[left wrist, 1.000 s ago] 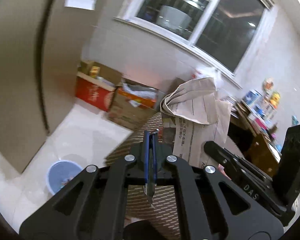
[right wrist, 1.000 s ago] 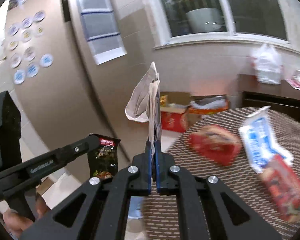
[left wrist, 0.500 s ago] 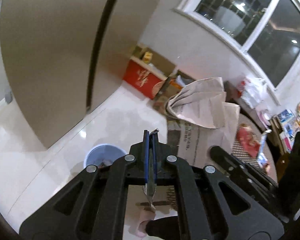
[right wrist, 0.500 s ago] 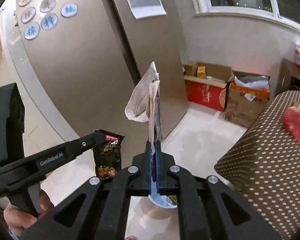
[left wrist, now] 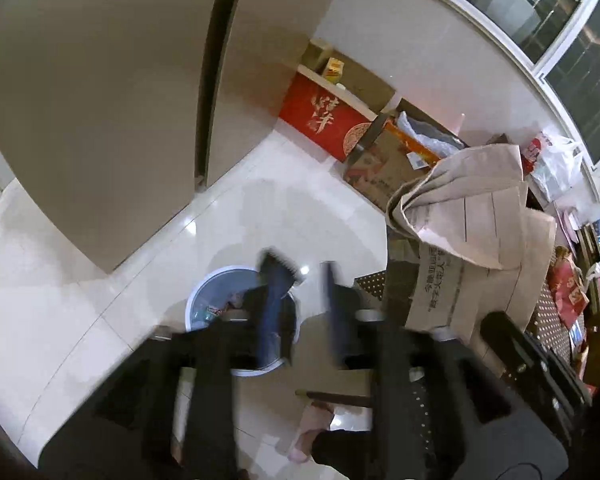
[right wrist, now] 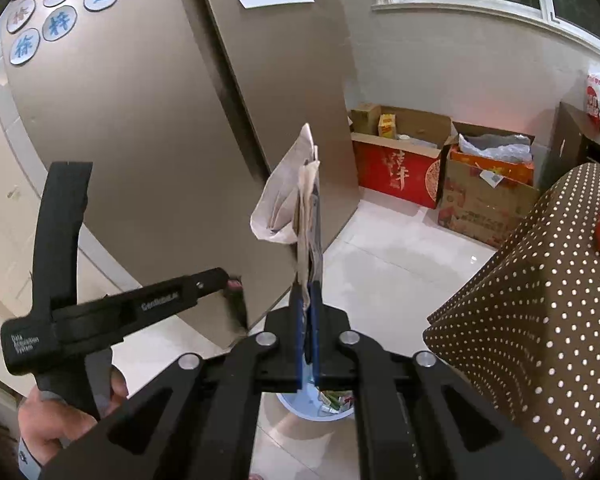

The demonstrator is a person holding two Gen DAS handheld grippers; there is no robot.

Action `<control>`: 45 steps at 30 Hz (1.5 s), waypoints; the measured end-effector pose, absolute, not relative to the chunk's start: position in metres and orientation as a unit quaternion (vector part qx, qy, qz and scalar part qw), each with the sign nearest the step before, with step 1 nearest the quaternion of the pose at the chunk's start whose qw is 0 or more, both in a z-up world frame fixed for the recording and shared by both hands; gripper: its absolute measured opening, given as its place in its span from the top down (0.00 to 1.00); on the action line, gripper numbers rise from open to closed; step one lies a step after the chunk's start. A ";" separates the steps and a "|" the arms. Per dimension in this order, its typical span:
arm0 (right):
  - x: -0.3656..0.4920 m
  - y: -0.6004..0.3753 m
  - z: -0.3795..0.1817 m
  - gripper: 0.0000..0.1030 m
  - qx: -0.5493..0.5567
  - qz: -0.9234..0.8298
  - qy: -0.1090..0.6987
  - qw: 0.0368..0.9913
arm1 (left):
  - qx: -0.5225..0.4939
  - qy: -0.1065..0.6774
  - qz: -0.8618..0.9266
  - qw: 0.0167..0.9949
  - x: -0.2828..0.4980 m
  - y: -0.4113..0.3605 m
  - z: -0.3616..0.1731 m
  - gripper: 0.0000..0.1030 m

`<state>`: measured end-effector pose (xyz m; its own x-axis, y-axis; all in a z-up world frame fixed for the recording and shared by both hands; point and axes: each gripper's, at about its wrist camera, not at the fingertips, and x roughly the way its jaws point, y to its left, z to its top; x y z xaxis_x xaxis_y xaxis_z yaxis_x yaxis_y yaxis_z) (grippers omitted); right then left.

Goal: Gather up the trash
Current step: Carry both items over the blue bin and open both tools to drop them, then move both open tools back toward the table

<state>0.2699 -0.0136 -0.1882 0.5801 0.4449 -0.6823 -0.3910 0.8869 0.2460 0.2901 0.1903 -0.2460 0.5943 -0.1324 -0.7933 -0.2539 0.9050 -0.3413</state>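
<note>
The left tool (left wrist: 300,280) hangs over the pale floor (left wrist: 100,312) with its fingers spread apart; a dark snack wrapper (left wrist: 274,280), blurred, sits against the left finger above the blue bin (left wrist: 198,300), which holds bits of trash. The right tool (right wrist: 309,280) is clamped tight on a folded newspaper (right wrist: 296,200) standing upright. The dotted counter (right wrist: 540,300) edge lies to the right, boxes (right wrist: 440,172) line the wall, and open floor surrounds the bin.
</note>
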 end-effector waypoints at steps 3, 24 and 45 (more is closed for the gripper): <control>0.272 -0.012 -0.194 0.96 0.034 0.237 0.399 0.885 | -0.216 0.441 0.032 0.871 0.287 0.191 -0.245 0.41; 0.278 0.014 -0.199 0.94 0.042 0.257 0.394 0.881 | -0.236 0.423 0.033 0.874 0.263 0.204 -0.232 0.40; 0.246 -0.042 -0.159 0.50 0.046 0.194 0.350 0.915 | -0.210 0.400 0.009 0.892 0.245 0.172 -0.191 0.33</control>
<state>0.2464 -0.0420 -0.1590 0.6795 0.3872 -0.6232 -0.3222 0.9206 0.2207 0.2450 0.1721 -0.1913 0.6799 -0.1517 -0.7175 -0.1835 0.9121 -0.3667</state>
